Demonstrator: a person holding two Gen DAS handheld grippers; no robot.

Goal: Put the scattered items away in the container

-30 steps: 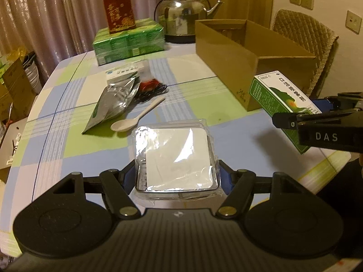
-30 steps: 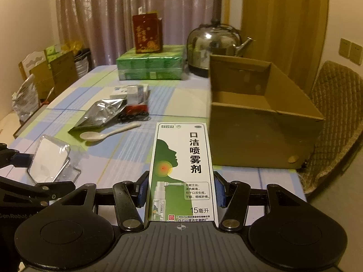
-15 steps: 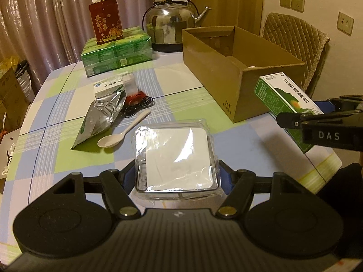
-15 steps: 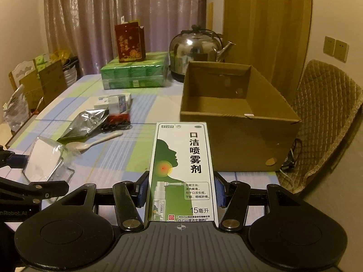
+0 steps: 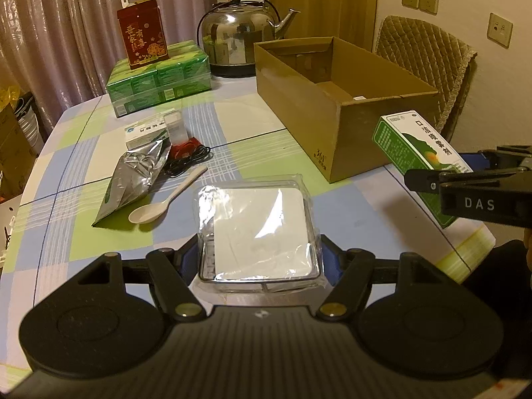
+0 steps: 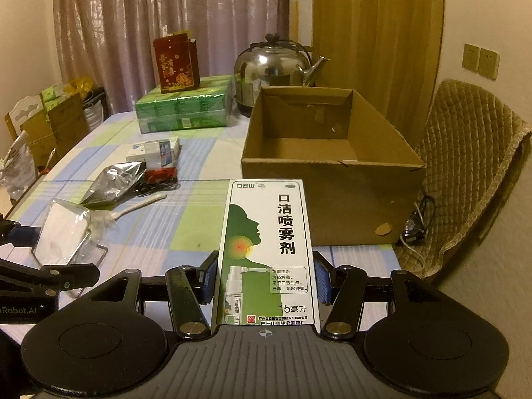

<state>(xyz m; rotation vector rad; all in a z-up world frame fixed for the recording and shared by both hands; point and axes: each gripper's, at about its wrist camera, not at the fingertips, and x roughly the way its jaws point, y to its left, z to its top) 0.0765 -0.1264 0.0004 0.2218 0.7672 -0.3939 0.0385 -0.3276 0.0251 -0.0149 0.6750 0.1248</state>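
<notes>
The bench (image 5: 252,123), under a checked cloth, fills both views, and on it at about one o'clock from the left wrist camera stands the open cardboard box (image 5: 332,113), which looks empty apart from a small pale scrap on its floor. Beyond it at twelve o'clock sit a steel kettle (image 5: 239,40) and a green wrapped pack (image 5: 159,79) with a red carton on top. The left claw (image 5: 259,256) is closed on a clear plastic case (image 5: 259,226) holding something white, its pads pressing both sides, carried above the cloth. The right claw (image 6: 264,282) grips a tall green-and-white spray box (image 6: 266,249) by its lower end, with the cardboard box at one o'clock ahead of it. Still scattered at ten to eleven o'clock from the left camera are a foil pouch (image 5: 133,179), a small medicine box (image 5: 146,131), a tangle of black and red cable (image 5: 186,156) and a pale spoon (image 5: 166,199). Both loads appear bound for the same opening, so the claws could knock together over it. The spray box, held low, may tip or catch the near wall, and the slick case could slide out if the grip is light.
</notes>
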